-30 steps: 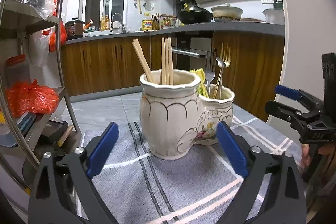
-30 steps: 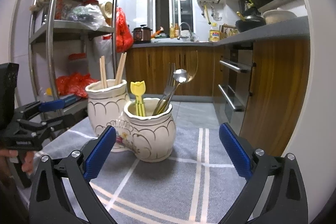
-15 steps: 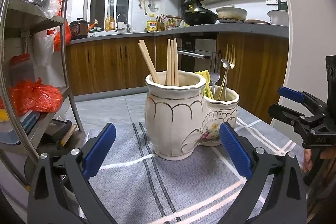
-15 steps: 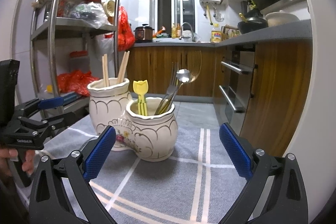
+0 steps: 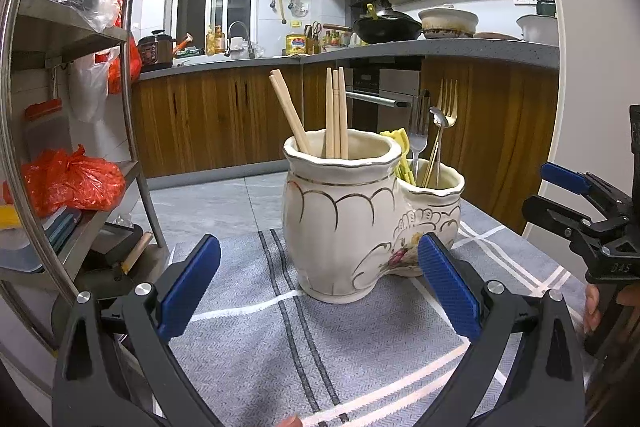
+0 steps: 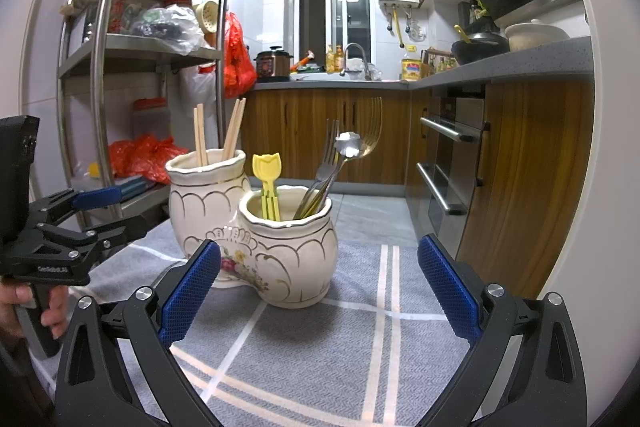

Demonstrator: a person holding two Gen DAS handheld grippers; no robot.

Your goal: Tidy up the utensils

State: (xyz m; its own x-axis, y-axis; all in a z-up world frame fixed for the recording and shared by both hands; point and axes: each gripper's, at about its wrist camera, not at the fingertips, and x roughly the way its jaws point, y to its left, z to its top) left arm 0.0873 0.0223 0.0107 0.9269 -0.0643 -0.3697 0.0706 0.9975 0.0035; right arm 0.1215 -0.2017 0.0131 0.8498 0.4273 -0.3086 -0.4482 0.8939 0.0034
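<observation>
On the grey striped cloth [image 5: 248, 339], a cream ceramic double holder [image 5: 340, 223] was found standing upright, its two joined pots glazed, scalloped at the rim and trimmed with gilt lines and a floral motif. Wooden chopsticks [image 5: 335, 115] were seen in the taller pot; yellow plastic picks [image 6: 267, 187], steel forks [image 6: 326, 167] and a spoon [image 6: 347, 143] were seen in the lower pot. No utensil was observed loose on the cloth.

The left gripper [image 5: 320, 291] was noted with jaws spread wide and nothing between them, held just short of the taller pot. The right gripper [image 6: 320, 291] was likewise found spread and empty, facing the lower pot.

The sorting was judged largely complete, or a further pick not yet begun. Should any utensil be drawn out, it would best be gripped on the shaft above the rim and lifted straight up, so that the neighbouring pieces are not dragged and the holder is not tipped. The glazed ware was judged hard, smooth and brittle; the ribbed blue pads [image 6: 188, 291] were judged suitable for slim wooden and metal shafts.
</observation>
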